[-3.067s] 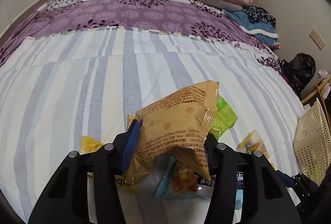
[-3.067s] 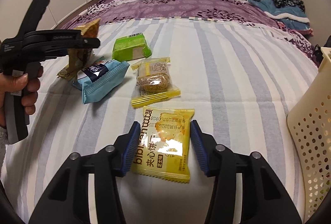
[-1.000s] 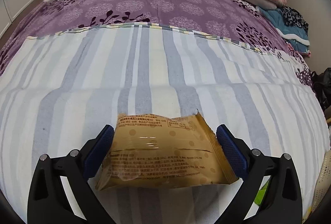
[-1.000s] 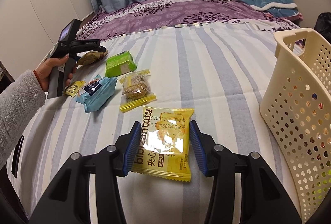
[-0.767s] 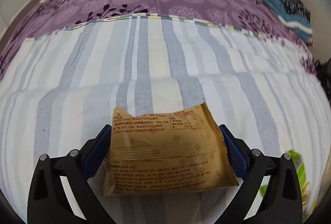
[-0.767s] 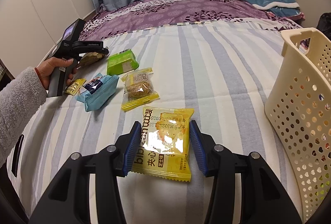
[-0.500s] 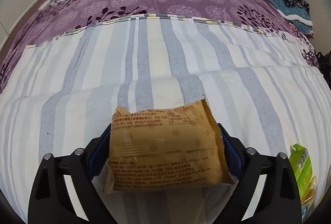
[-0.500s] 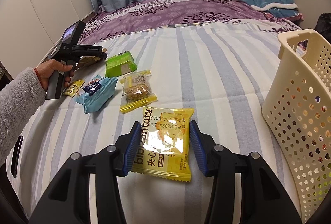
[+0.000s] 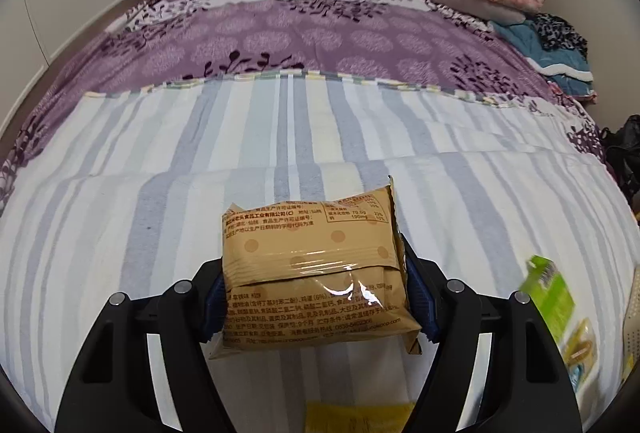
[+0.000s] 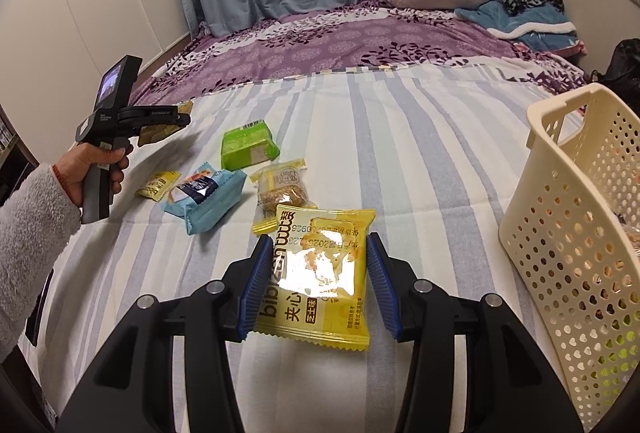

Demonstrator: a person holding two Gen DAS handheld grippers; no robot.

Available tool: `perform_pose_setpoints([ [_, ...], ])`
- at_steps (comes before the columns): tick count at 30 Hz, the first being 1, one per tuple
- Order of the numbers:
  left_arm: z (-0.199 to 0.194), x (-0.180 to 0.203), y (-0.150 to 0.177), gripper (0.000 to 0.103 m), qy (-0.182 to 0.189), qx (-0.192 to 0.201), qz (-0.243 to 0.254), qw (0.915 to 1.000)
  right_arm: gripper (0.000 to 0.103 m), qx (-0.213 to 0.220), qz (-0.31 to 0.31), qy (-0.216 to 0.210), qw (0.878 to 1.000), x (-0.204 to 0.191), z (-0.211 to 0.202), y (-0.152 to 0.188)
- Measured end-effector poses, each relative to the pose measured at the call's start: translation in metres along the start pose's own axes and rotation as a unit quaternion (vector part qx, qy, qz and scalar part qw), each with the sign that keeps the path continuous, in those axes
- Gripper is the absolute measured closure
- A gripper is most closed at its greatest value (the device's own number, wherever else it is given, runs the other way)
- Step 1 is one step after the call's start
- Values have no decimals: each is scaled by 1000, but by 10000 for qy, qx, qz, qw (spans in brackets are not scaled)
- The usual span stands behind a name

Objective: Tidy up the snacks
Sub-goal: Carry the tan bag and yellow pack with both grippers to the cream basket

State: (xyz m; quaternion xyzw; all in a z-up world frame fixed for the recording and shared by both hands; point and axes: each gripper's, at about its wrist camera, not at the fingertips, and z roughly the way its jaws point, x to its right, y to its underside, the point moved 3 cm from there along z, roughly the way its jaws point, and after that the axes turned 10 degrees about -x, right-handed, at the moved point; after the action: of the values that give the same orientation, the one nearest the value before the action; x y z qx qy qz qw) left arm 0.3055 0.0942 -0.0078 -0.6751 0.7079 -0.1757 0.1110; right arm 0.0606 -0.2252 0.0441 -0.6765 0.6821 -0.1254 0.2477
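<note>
Tan-brown snack packet (image 9: pixel 316 269) sits crosswise between your left gripper (image 9: pixel 316 297) pads, long axis side to side; the jaws have just been closing from wide spread and now pinch its ends, and it hangs above the striped sheet (image 9: pixel 120 225) where a second ago it lay flat. Right view: your right gripper (image 10: pixel 316 281) pinches the yellow packet (image 10: pixel 320 273) as before, its long axis pointing away from you, with the cream basket (image 10: pixel 568 217) close on the right, so the right hand is nearer.

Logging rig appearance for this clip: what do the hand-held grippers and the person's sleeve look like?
Each hand-held gripper, right and left, has black plastic fingers with silver screws and blue ribbed pads. The left one has a small screen on its back. The sleeve is fuzzy grey fleece.
</note>
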Motion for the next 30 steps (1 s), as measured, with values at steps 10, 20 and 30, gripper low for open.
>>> perform_pose_setpoints([
  [10, -84, 30, 41, 30, 350, 670, 154, 9970, 55, 452, 48, 25, 9990, 5, -44, 1],
  [20, -150, 78, 83, 30, 659, 1029, 471, 9914, 55, 1087, 411, 295, 9928, 42, -105, 15],
  [30, -200, 146, 116, 30, 1050, 1231, 950, 9822, 55, 1577, 1224, 821, 9764, 118, -152, 46],
])
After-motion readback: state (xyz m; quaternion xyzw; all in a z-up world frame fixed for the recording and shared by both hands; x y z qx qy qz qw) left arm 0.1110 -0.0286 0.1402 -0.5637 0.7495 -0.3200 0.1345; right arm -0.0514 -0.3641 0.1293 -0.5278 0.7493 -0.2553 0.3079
